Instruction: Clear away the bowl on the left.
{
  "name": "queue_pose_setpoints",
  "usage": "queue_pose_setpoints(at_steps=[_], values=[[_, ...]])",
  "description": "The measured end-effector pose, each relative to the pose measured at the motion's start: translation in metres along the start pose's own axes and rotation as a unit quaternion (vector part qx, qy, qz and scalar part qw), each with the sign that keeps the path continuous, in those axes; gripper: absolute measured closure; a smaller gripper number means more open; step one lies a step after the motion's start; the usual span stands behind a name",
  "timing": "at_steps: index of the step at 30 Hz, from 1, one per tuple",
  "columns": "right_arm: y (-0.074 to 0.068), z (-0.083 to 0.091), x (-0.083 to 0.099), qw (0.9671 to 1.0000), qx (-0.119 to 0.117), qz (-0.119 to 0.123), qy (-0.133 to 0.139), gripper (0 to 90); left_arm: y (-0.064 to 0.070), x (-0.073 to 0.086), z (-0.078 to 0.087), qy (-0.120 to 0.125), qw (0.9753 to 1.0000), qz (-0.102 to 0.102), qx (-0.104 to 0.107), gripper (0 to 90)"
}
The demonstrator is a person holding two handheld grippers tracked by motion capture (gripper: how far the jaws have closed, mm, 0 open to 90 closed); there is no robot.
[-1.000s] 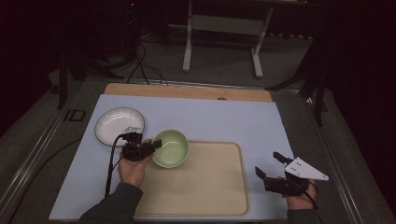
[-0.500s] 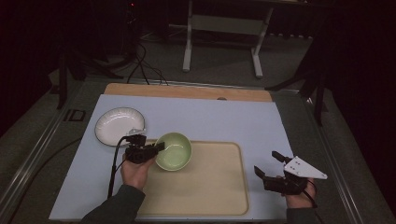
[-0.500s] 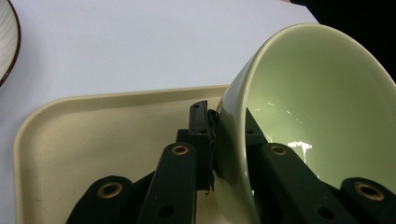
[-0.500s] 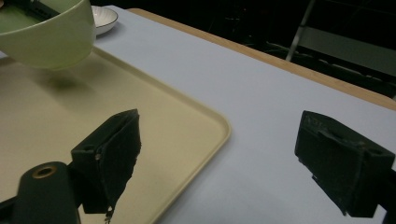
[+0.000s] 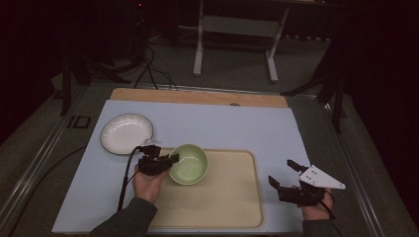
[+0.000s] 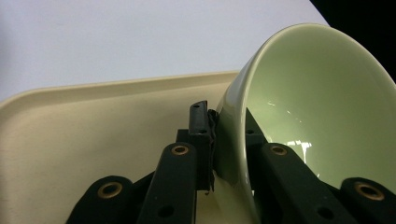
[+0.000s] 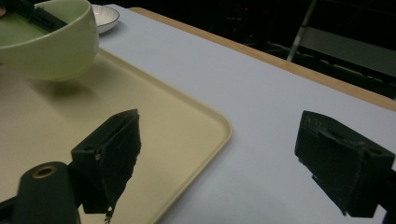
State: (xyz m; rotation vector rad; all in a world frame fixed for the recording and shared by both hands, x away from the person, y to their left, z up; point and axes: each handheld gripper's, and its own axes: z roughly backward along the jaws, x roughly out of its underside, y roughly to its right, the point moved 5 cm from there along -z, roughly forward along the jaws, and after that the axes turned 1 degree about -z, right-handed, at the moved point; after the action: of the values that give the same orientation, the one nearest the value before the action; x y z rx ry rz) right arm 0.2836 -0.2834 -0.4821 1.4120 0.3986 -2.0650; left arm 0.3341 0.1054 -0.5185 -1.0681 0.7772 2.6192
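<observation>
A pale green bowl (image 5: 189,164) hangs tilted just above the left part of the beige tray (image 5: 227,197). My left gripper (image 5: 168,162) is shut on the bowl's near-left rim; in the left gripper view one jaw lies inside the bowl (image 6: 317,102) and the other outside, over the tray (image 6: 93,140). My right gripper (image 5: 286,177) stands open near the tray's right edge with nothing between its jaws. From the right gripper view the bowl (image 7: 51,42) floats over the tray (image 7: 154,121) at the far left.
A white plate with a dark rim (image 5: 126,133) lies on the pale blue mat (image 5: 222,123) to the left of the tray. A wooden strip (image 5: 197,97) runs along the table's far edge. Cables and a metal stand are on the floor beyond.
My left gripper has carried the green bowl to the right and a little toward me, farther over the tray. The right gripper has barely moved.
</observation>
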Motion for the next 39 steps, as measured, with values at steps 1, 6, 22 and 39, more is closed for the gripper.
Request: queue_pose_setpoints(at_steps=[1,6,22,39], values=[[0.0,0.0,0.0,1.0,0.0,0.0,0.0,13.8,0.001,0.001,-0.001,-0.002,1.0,-0.003,0.001,82.2],[0.0,0.0,0.0,1.0,-0.001,0.0,0.0,13.9,0.005,0.004,-0.005,-0.008,1.0,-0.004,0.002,82.2],[0.0,0.0,0.0,1.0,-0.002,0.0,0.0,13.9,0.01,0.016,-0.021,-0.041,0.999,-0.02,0.001,82.1],[-0.001,0.0,0.0,1.0,-0.002,0.001,-0.001,13.9,0.011,0.023,-0.03,-0.062,0.9979,-0.014,0.013,81.9]])
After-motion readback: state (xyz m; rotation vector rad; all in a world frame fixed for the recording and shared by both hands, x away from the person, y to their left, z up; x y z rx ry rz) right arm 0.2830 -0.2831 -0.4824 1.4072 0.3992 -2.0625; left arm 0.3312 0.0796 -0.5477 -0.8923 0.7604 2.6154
